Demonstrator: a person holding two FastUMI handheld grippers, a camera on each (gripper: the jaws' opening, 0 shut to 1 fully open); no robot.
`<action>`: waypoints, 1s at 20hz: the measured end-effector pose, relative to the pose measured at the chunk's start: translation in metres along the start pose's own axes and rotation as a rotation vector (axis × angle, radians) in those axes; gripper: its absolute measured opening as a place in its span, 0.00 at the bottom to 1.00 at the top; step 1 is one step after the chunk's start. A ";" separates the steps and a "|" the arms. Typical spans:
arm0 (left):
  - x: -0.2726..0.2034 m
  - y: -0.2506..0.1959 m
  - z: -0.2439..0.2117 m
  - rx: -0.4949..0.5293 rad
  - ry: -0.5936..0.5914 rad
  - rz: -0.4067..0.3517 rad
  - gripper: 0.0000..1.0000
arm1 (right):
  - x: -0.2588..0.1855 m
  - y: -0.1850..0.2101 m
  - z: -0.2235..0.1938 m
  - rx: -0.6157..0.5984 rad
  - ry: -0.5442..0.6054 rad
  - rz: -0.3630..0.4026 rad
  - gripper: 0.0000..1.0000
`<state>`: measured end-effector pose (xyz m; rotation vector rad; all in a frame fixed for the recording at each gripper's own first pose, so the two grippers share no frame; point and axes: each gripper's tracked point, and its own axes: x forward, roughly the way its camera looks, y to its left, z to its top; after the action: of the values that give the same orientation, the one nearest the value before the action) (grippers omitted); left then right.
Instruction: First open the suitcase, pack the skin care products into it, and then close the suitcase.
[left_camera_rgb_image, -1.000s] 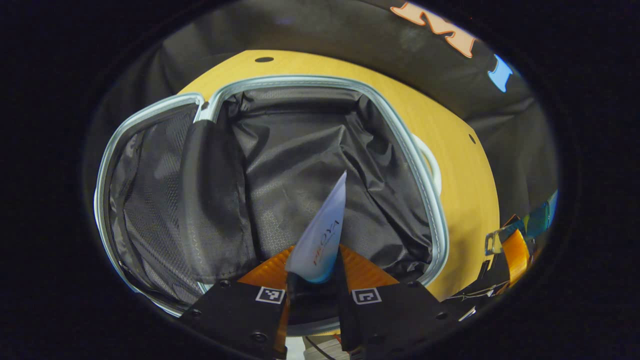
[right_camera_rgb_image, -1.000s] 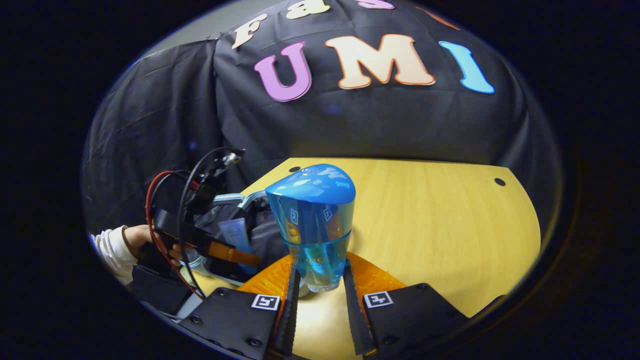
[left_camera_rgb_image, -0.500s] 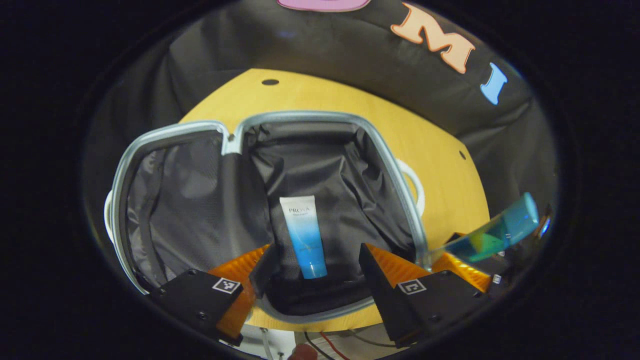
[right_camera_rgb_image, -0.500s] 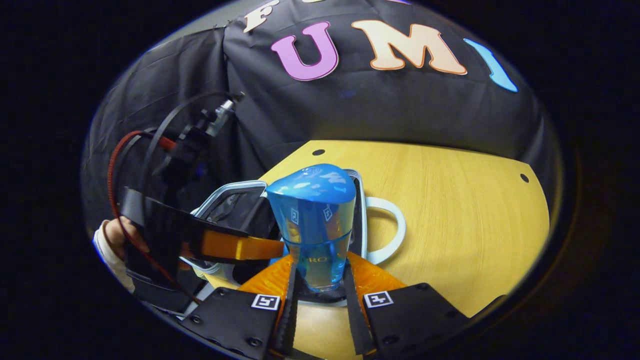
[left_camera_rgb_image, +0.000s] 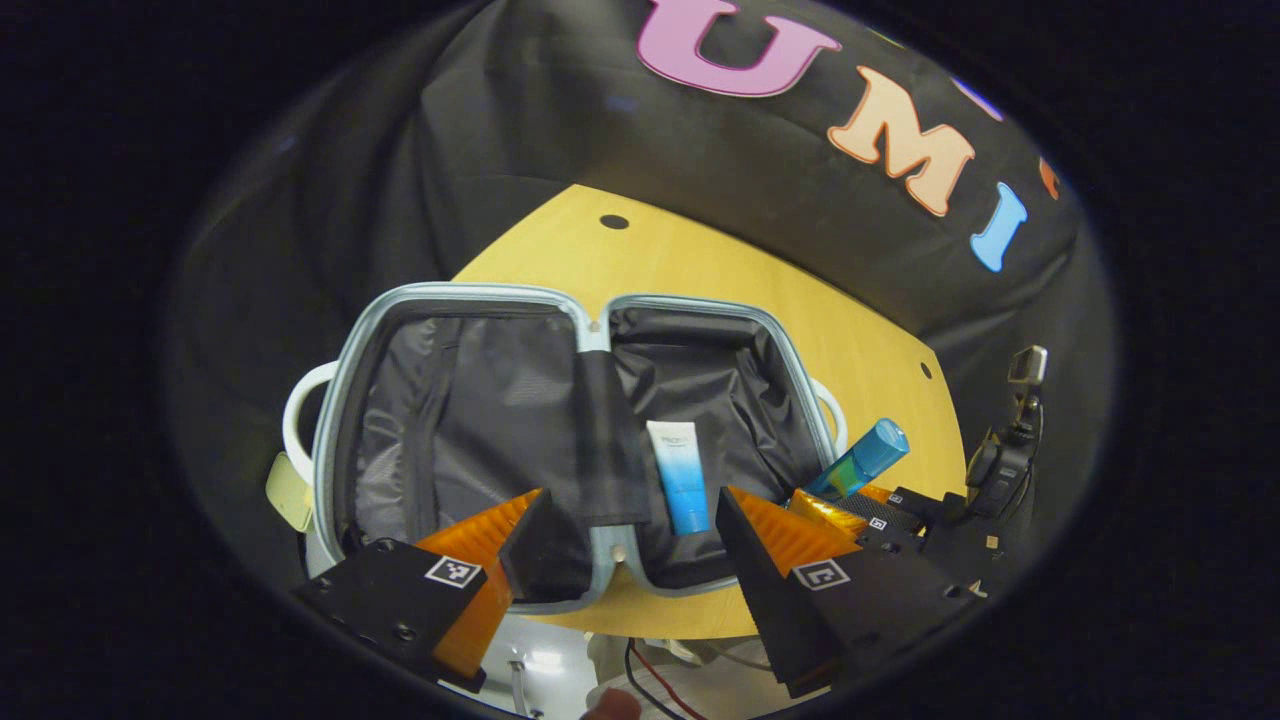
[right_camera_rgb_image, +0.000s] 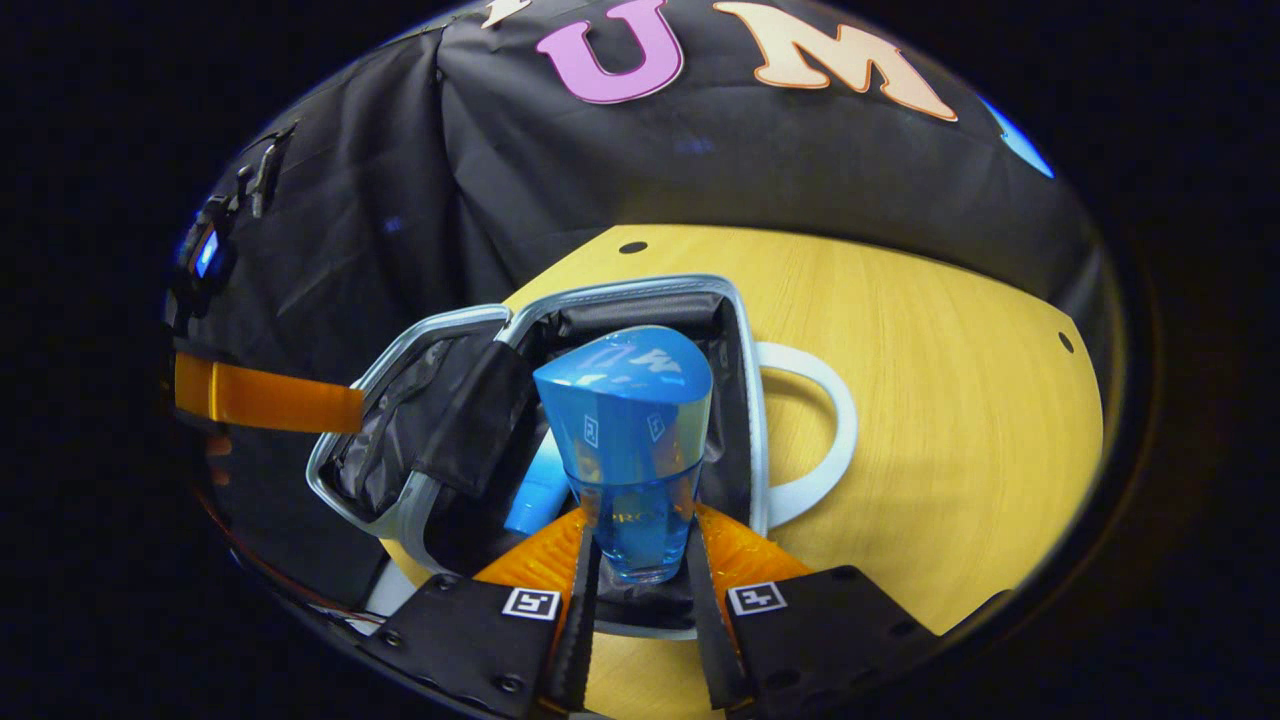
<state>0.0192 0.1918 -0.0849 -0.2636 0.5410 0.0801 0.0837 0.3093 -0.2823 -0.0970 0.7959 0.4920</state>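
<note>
The suitcase (left_camera_rgb_image: 460, 292) lies open on the round wooden table, both dark-lined halves facing up. A white-and-blue tube (left_camera_rgb_image: 680, 488) lies flat in its right half. Above the near rim my left gripper (left_camera_rgb_image: 630, 540) hangs open with nothing between its fingers. My right gripper (right_camera_rgb_image: 635, 570) is shut on a clear blue bottle (right_camera_rgb_image: 630, 440) with a blue cap, held upright over the near end of the suitcase (right_camera_rgb_image: 745, 380). The tube (right_camera_rgb_image: 540, 492) shows beside the bottle. In the left gripper view the bottle (left_camera_rgb_image: 860, 460) sits in the right gripper (left_camera_rgb_image: 880, 512) at the suitcase's right edge.
The yellow table (right_camera_rgb_image: 950, 400) has bare wood to the right of the case. A white carry handle (right_camera_rgb_image: 825, 440) sticks out from the suitcase side. Black cloth walls stand behind the table. The left gripper's finger (right_camera_rgb_image: 270, 398) reaches in from the left.
My left gripper opened, let go of the tube, and drew back and up; the tube now lies in the suitcase. My right gripper carried the blue bottle over the suitcase.
</note>
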 end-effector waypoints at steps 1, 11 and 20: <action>-0.004 0.011 0.000 -0.013 -0.008 0.019 0.97 | 0.003 0.002 -0.004 -0.012 0.012 0.002 0.43; -0.041 0.119 0.024 -0.183 -0.154 0.208 0.96 | -0.002 0.027 0.018 -0.020 -0.075 0.076 0.67; -0.042 0.232 0.039 -0.341 -0.234 0.328 0.96 | -0.074 -0.017 0.084 0.027 -0.310 -0.012 0.98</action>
<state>-0.0303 0.4252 -0.0836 -0.4889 0.3311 0.5186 0.1025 0.2881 -0.1729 0.0004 0.4977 0.4707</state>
